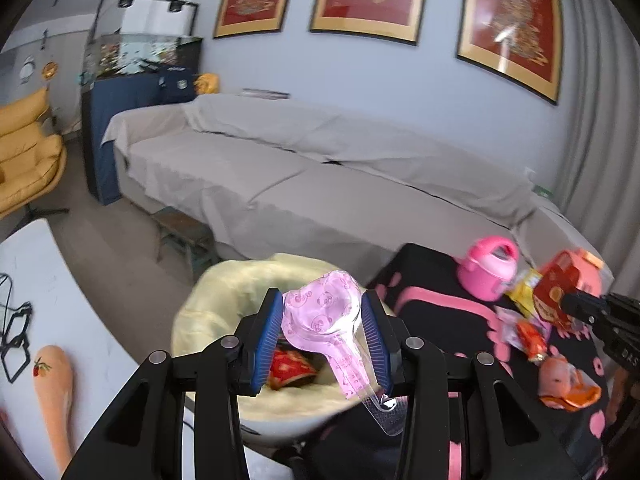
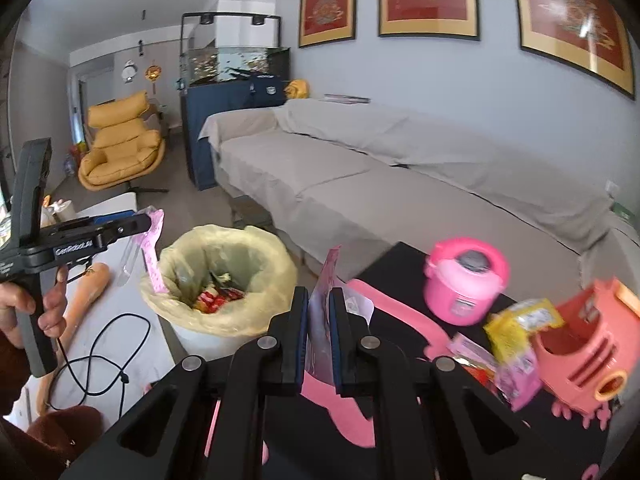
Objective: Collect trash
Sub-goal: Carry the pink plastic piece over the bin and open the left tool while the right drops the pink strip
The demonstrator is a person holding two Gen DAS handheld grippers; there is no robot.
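Observation:
My left gripper holds a pink panda-print plastic wrapper between its blue pads, right above the open trash bin lined with a yellow bag. Red wrappers lie inside the bin. The left gripper also shows in the right wrist view, with the pink wrapper hanging over the bin's left rim. My right gripper is shut on a flat pink-purple wrapper, above the black-and-pink table just right of the bin.
A pink toy rice cooker, a coral toy and several snack wrappers sit on the black-and-pink table. A white table with a cable stands left of the bin. A grey-covered sofa lies behind.

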